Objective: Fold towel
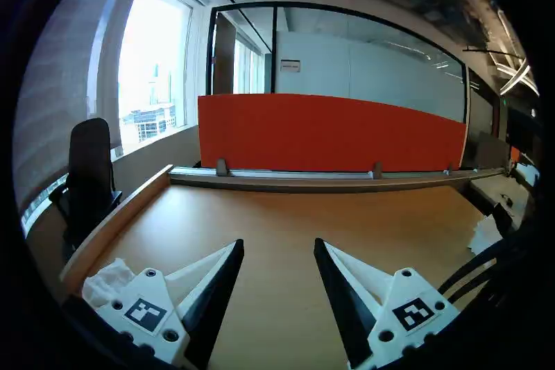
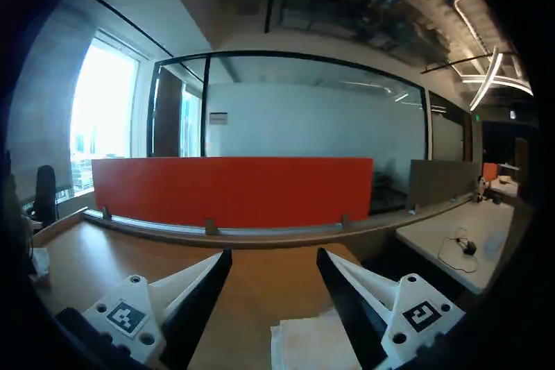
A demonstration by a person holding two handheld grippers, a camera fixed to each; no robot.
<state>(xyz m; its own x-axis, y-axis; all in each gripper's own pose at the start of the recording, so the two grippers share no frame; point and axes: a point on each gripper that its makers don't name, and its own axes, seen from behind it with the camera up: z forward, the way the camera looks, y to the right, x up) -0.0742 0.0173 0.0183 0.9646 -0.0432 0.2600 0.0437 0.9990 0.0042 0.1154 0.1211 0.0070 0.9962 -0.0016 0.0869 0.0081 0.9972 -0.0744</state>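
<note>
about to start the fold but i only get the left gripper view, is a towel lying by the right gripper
observer: yes, a pale towel lies on the wooden desk, low in the right gripper view, just ahead of the right gripper.
operator: is that gripper open
observer: open, its jaws wide apart, holding nothing.

Your left gripper (image 1: 278, 241): two white plastic wedge-shaped fingers (image 1: 201, 276), black inner faces | each finger base bears a black-and-white square marker (image 1: 146, 314) with dark round screw holes (image 1: 150, 273) around it | your right gripper (image 2: 274, 251): same white wedges, black inner faces, one square tag (image 2: 422, 316) per base
</note>
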